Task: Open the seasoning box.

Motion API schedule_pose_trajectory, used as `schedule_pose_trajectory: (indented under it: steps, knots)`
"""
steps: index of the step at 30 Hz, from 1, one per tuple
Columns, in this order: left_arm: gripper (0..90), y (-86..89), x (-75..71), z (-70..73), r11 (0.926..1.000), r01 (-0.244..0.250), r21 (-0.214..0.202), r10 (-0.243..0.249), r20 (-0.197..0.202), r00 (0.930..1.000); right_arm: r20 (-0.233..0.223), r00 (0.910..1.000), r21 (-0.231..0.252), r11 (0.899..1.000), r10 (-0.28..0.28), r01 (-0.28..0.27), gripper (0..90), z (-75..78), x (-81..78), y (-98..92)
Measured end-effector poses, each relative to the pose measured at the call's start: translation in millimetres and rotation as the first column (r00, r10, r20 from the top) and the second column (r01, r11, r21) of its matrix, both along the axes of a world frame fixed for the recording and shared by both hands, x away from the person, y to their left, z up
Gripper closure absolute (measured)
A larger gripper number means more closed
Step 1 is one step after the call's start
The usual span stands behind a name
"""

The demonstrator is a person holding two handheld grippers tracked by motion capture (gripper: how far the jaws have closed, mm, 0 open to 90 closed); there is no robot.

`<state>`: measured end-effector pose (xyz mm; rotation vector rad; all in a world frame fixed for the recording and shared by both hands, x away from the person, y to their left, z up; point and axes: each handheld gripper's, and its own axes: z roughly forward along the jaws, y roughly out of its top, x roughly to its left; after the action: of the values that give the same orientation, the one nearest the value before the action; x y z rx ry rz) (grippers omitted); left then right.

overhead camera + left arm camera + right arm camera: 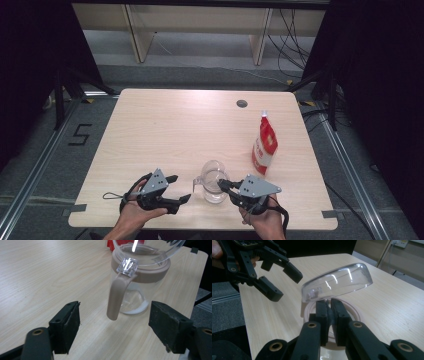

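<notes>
A clear jug [215, 186] with a tan collar stands on the bench [170, 130] close to its near edge, between the two grippers, and its hinged clear lid [337, 282] is tipped up open. The left gripper [183, 188] lies low over the bench to the jug's left, its jaws standing wide apart with nothing pressed between them; in the left gripper view the tan handle [116, 297] hangs in the gap between the two black pads, touching neither, with bare wood on each side of it. The right gripper [223, 185] comes in from the jug's right with its jaws closed together at the jug's rim, under the raised lid; in the right gripper view the pads meet over the tan ring, though whether they pinch the rim itself I cannot tell. A red and white pouch [264, 146] stands upright behind and to the right of the jug, near but apart from it. The far and left parts of the bench lie bare, giving wide room; a small round grommet [242, 103] sits near the far edge. Both hands reach in over the near edge.
</notes>
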<state>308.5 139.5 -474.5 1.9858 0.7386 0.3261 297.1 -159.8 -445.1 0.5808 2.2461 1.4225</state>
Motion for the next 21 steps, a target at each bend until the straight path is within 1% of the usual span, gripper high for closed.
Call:
schedule_pose_trajectory:
  steps: [1,2,3,4,5,6,7,8,10,11,12,13,14,15,16,17,18,19,20,21]
  knots:
    - [21.5,1.2,0.6,-1.0,0.9999,0.010,-0.007,-0.010,0.007,0.9999,0.006,0.9999,0.000,1.000,0.008,-0.008,85.0,0.3,0.1,1.3]
    - [20.9,3.1,0.5,-1.3,0.9999,0.014,-0.001,-0.014,0.010,0.9999,0.002,1.0000,-0.005,1.000,0.010,-0.010,84.8,1.1,-0.7,2.0]
    - [20.4,3.0,-0.3,-2.8,0.9998,0.000,-0.018,0.000,0.006,1.0000,0.006,0.9999,-0.002,1.000,0.012,-0.012,84.8,1.3,-0.9,3.4]
    - [19.6,4.8,-1.3,-2.8,0.9999,-0.005,-0.015,0.005,-0.011,0.9999,0.011,0.9999,0.001,1.000,0.010,-0.010,84.7,1.5,-1.3,4.4]
    - [18.4,6.2,-1.8,-3.4,0.9998,-0.009,-0.015,0.009,-0.009,0.9999,0.015,0.9996,-0.005,1.000,0.022,-0.021,84.5,2.4,-1.1,5.4]
    - [18.2,6.2,-1.8,-3.4,0.9998,-0.009,-0.015,0.009,-0.009,0.9999,0.015,0.9996,-0.005,1.000,0.022,-0.021,84.5,2.4,-1.1,5.4]
    - [17.6,9.2,-1.3,-4.0,1.0000,0.006,0.000,-0.006,0.007,1.0000,0.013,0.9997,-0.001,1.000,0.019,-0.019,84.5,3.2,-2.2,7.5]
    - [17.0,10.3,-1.7,-4.2,0.9999,0.007,0.010,-0.007,0.002,1.0000,0.010,0.9998,-0.002,1.000,0.018,-0.018,84.5,3.6,-2.6,8.6]
    - [16.5,10.3,-2.6,-5.0,1.0000,0.005,0.006,-0.004,-0.004,1.0000,0.010,0.9998,0.000,1.000,0.018,-0.018,84.5,3.6,-3.1,9.6]
    - [16.1,11.7,-4.4,-6.6,0.9997,0.007,0.024,-0.006,-0.007,1.0000,0.012,0.9996,-0.005,1.000,0.026,-0.026,84.5,4.4,-3.6,11.0]
    - [15.8,11.7,-4.4,-6.6,0.9997,0.007,0.024,-0.006,-0.007,1.0000,0.014,0.9996,-0.005,1.000,0.026,-0.026,84.5,4.6,-3.8,11.5]
    - [15.8,11.8,-7.0,-8.7,0.9999,0.003,0.015,-0.003,-0.023,0.9997,0.020,0.9995,0.000,1.000,0.024,-0.024,84.4,4.3,-4.1,13.2]
    - [15.7,12.6,-7.9,-8.5,0.9996,0.004,0.030,-0.003,-0.021,0.9998,0.019,0.9994,-0.004,1.000,0.028,-0.028,84.3,4.7,-4.1,13.7]
    - [15.5,12.0,-8.7,-9.1,0.9998,-0.003,0.020,0.003,-0.019,0.9998,0.023,0.9994,-0.004,1.000,0.025,-0.024,84.2,4.7,-4.1,14.3]
    - [15.4,12.1,-9.2,-10.2,0.9999,-0.006,0.011,0.006,-0.016,0.9998,0.018,0.9996,0.003,1.000,0.019,-0.019,84.2,4.7,-4.8,15.1]
    - [15.4,13.1,-9.5,-9.7,0.9997,-0.009,0.021,0.009,-0.010,0.9999,0.035,0.9988,-0.006,0.999,0.035,-0.034,84.0,5.1,-3.7,16.1]
    - [15.4,14.0,-10.2,-9.0,0.9995,-0.010,0.029,0.011,-0.015,0.9998,0.016,0.9994,0.002,0.999,0.032,-0.032,84.0,4.7,-5.0,17.8]
    - [15.4,14.5,-10.7,-9.5,0.9996,-0.013,0.025,0.013,-0.020,0.9997,0.021,0.9991,-0.005,0.999,0.037,-0.037,84.0,4.8,-4.7,18.4]
    - [15.4,16.7,-9.8,-9.7,0.9989,-0.009,0.046,0.010,-0.015,0.9998,0.025,0.9989,-0.002,0.999,0.039,-0.039,83.7,4.8,-4.6,19.6]
    - [15.4,17.2,-10.4,-9.9,0.9993,-0.006,0.038,0.006,-0.010,0.9999,0.027,0.9989,-0.007,0.999,0.038,-0.038,83.7,4.7,-4.8,20.8]
